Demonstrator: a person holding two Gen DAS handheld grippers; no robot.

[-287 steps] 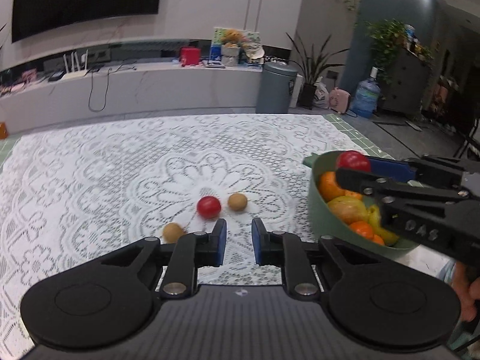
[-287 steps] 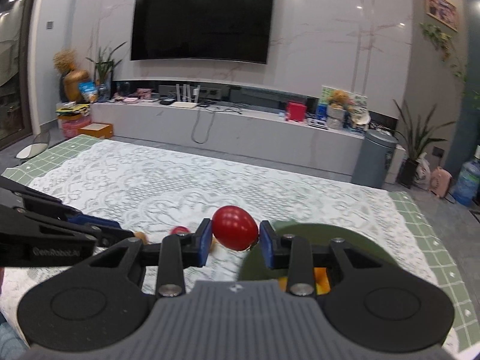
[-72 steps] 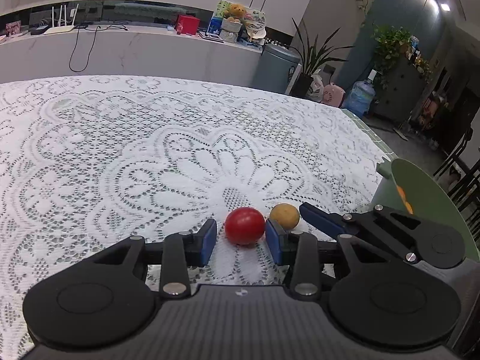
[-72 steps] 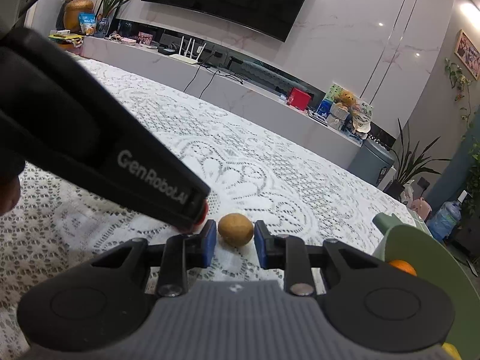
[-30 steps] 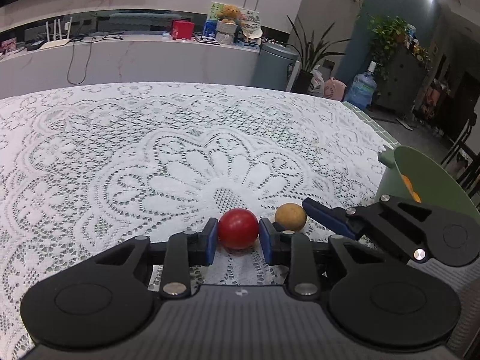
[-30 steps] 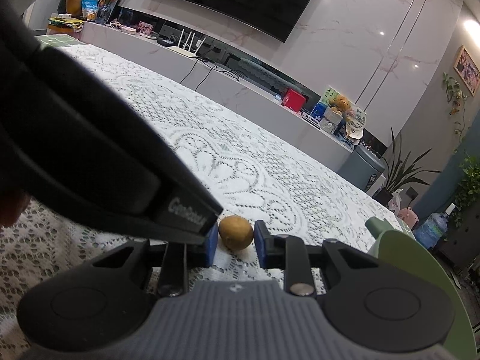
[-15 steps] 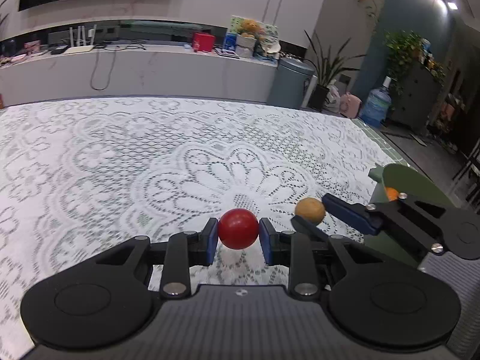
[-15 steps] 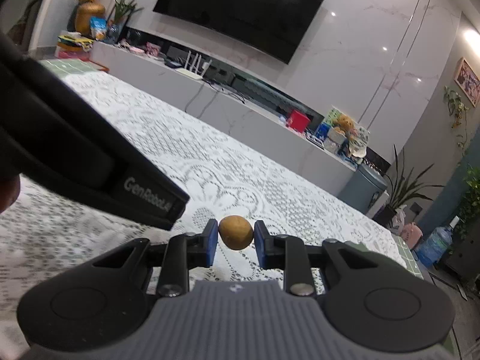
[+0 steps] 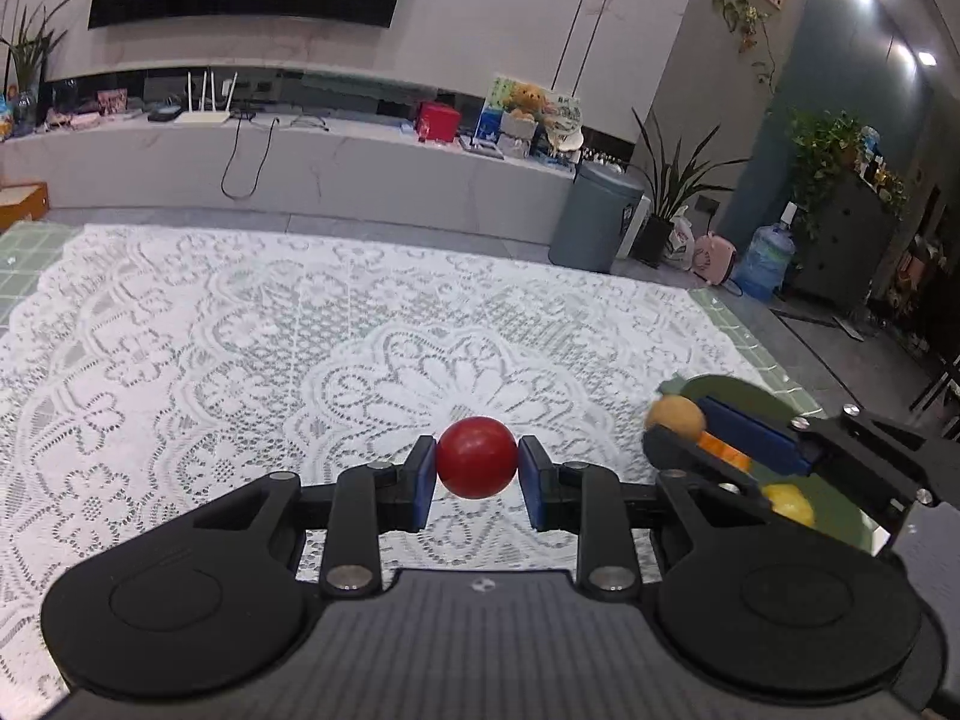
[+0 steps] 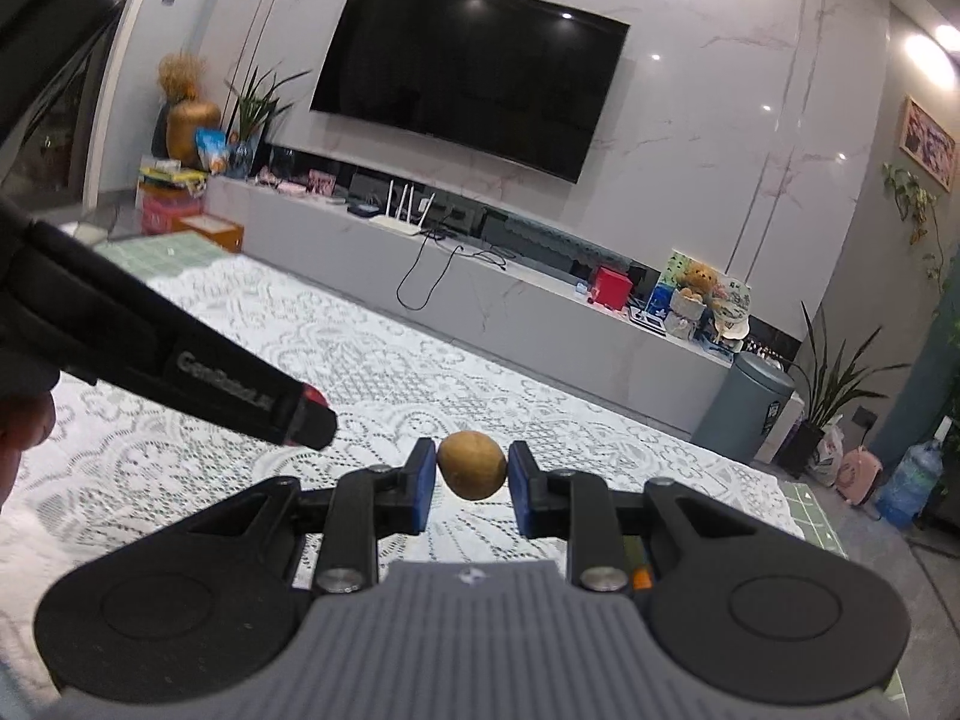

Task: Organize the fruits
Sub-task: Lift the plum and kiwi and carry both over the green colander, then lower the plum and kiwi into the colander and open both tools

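My left gripper [image 9: 476, 467] is shut on a round red fruit [image 9: 476, 465], held above the white lace tablecloth [image 9: 240, 348]. My right gripper [image 10: 471, 473] is shut on a small brown fruit [image 10: 471, 464], also lifted off the cloth. In the left wrist view the right gripper [image 9: 675, 425] reaches in from the right with that brown fruit [image 9: 677, 416], over the rim of the green bowl [image 9: 738, 387]. Orange and yellow fruits [image 9: 786, 503] lie inside the bowl. In the right wrist view the left gripper [image 10: 309, 417] crosses from the left, a sliver of red at its tip.
The lace cloth covers the table, with green mat [image 9: 27, 252] showing at its edges. Beyond the far edge stand a long grey TV console [image 9: 300, 174], a grey bin [image 9: 594, 222] and potted plants [image 9: 672, 192]. A person's hand [image 10: 24, 426] shows at the left edge.
Both grippers have lifted their fruits off the cloth. The right gripper with the brown fruit has moved right, up over the green bowl's rim.
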